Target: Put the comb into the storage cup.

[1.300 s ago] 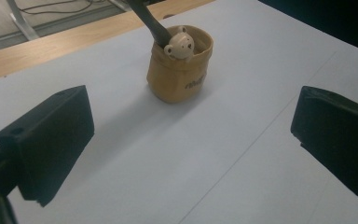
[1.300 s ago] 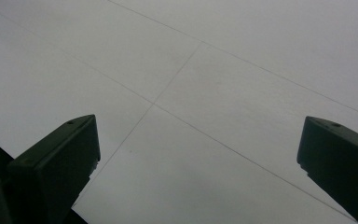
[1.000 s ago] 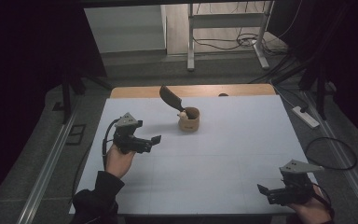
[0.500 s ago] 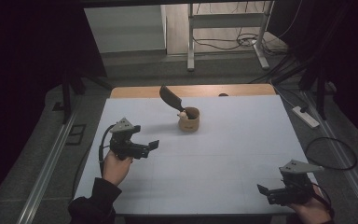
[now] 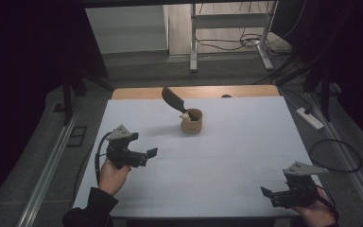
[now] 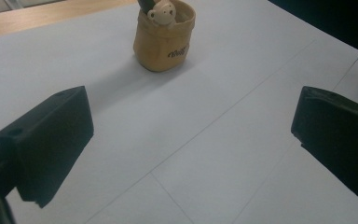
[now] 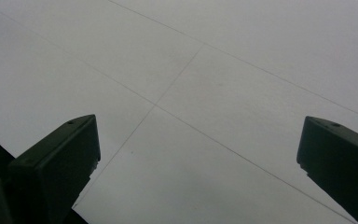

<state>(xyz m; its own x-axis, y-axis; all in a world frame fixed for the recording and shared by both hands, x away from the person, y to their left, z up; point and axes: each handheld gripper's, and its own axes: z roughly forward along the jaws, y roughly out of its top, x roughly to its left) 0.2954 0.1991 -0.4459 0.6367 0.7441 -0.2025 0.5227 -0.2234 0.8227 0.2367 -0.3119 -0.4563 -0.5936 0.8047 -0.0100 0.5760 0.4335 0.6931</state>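
The left gripper (image 5: pixel 152 152) hangs over the white table (image 5: pixel 227 156) with its two black jaws spread wide and nothing between them; in the left gripper view the gap (image 6: pixel 191 140) spans most of the frame and bare tabletop shows through it. Ahead of those jaws and a little toward the left one, well beyond their tips, stands a small tan pouch-shaped holder (image 6: pixel 163 39), upright on the table, with a small bear figure (image 6: pixel 162 10) peeping over its rim and the foot of a dark handle beside it. From above, the same holder (image 5: pixel 191 122) sits past the fingertips toward the far edge of the table, and a black spatula (image 5: pixel 172 100) leans out of it, its broad end raised and tilted toward the person's left. The holder is well apart from the left gripper, with open table between them. The right gripper (image 5: pixel 266 193) is held low near the table's near right corner, far from the holder; its jaws are likewise released and wide apart (image 7: pixel 198 149), with thin ruled lines on the white surface showing between and ahead of them, and nothing gripped.
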